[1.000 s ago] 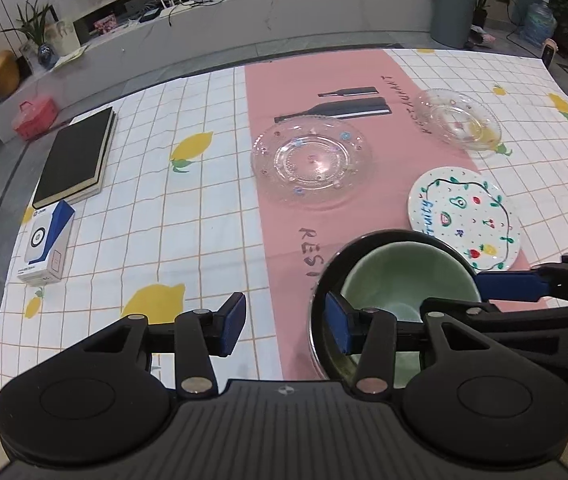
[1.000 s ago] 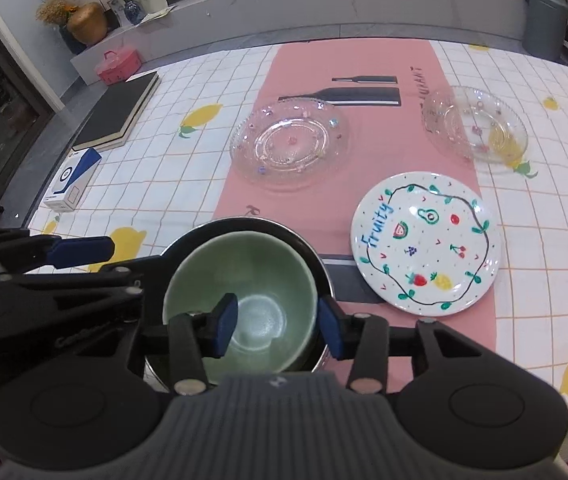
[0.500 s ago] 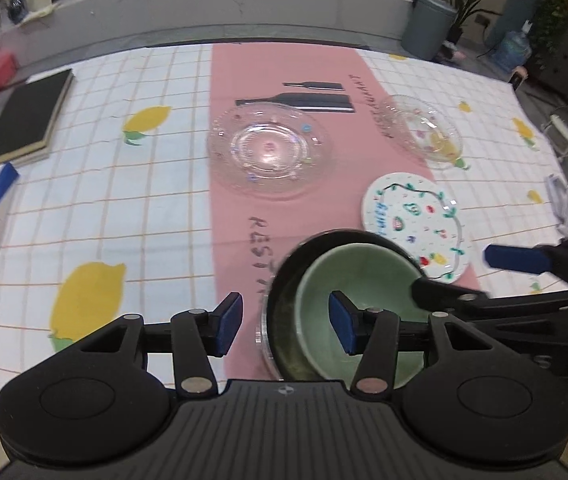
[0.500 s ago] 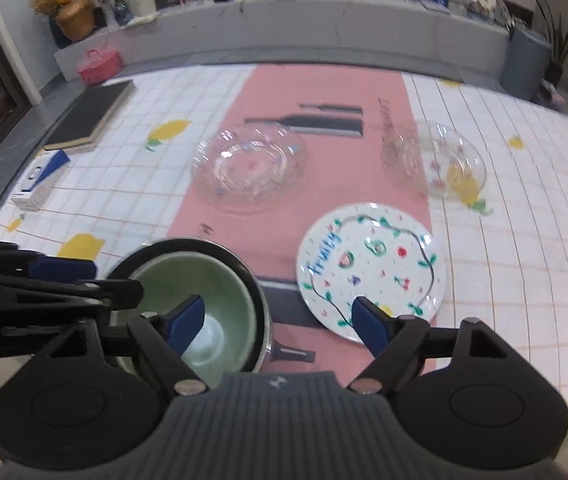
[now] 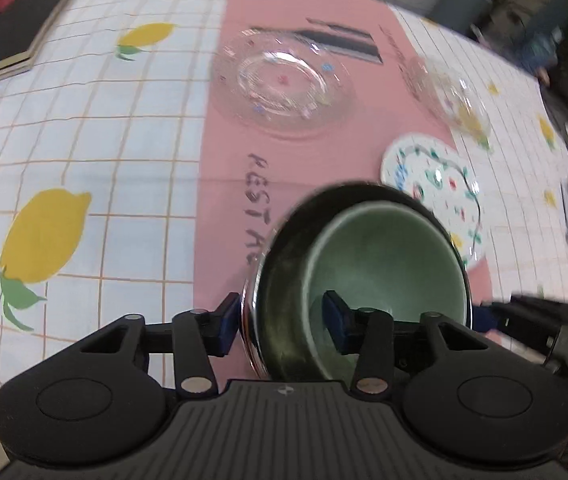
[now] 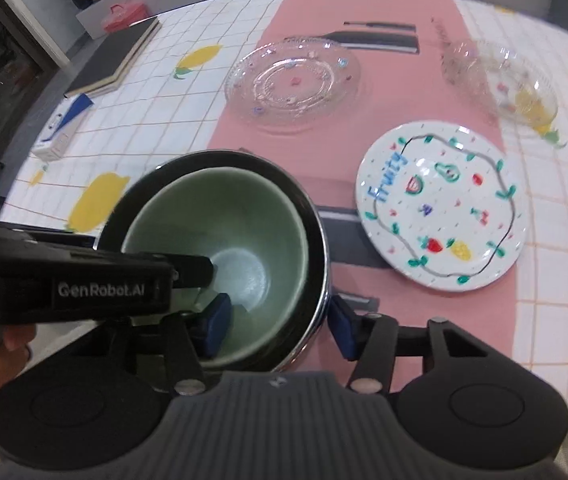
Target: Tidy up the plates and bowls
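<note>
At the table's near edge, both claws (image 5: pixel 279 322) (image 6: pixel 275 330) straddle the nested bowls' (image 6: pixel 219 216) rims.

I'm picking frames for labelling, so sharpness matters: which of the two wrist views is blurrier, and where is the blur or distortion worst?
Left wrist view: blurrier, with motion smear across the tablecloth, worst at the far right edge; the green bowl is soft. Right wrist view: sharper, the fruit plate lettering is legible, only the clear glass bowl smears. Both bend the table edge, fisheye fashion.
</note>
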### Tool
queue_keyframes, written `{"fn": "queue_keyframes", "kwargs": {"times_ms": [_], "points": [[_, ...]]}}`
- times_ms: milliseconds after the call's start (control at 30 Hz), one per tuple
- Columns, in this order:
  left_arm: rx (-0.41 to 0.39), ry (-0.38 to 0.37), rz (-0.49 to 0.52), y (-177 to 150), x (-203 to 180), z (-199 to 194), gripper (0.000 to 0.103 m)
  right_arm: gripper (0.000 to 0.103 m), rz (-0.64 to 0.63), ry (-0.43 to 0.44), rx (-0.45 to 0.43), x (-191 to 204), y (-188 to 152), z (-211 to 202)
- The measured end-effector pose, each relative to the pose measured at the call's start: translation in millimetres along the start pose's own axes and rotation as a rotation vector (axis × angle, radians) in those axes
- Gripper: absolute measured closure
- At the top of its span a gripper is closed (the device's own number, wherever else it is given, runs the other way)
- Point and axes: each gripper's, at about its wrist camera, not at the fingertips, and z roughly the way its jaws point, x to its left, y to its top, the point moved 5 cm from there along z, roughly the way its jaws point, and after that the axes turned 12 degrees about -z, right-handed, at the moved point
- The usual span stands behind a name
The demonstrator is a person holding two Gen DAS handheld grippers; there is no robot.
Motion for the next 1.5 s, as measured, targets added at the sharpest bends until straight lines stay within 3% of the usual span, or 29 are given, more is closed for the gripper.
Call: {"fn": "queue_keyframes", "kwargs": {"times_ms": [100,267,633,733,833,867,1267,1500], "points": [[-0.018,0.005,-0.032,3.3,5.3,-1.8,0.057,0.067,0.048,-0.011,-0.041,-5.2,2.4,1.6],[-0.047,-0.003,-0.102,12.2,16.9,-3.2,0.058,0.068,0.108,0.012,-0.082,-7.7,9.3,4.1],[-0.106,0.030,-0.121,21.1,21.0,-6.2,0.058,0.069,0.081,-0.019,-0.127,-0.2,21.4,11.7],[-0.159,0.063,-0.084,22.0,15.8,-12.7,0.056,0.061,0.042,-0.025,-0.134,4.8,22.1,10.8],[-0.196,0.106,-0.049,22.5,11.4,-16.6,0.047,0.028,0.026,-0.026,-0.166,7.4,24.2,5.0],[-0.201,0.117,-0.038,22.8,10.6,-17.0,0.044,0.025,0.024,-0.035,-0.177,7.4,25.1,2.5],[-0.216,0.106,-0.117,26.9,19.1,-46.5,0.038,0.014,-0.005,-0.052,-0.208,0.8,27.8,-35.0],[-0.359,0.119,-0.134,30.5,14.5,-80.2,0.037,0.013,0.053,-0.056,-0.307,-27.8,32.8,-76.0]]}}
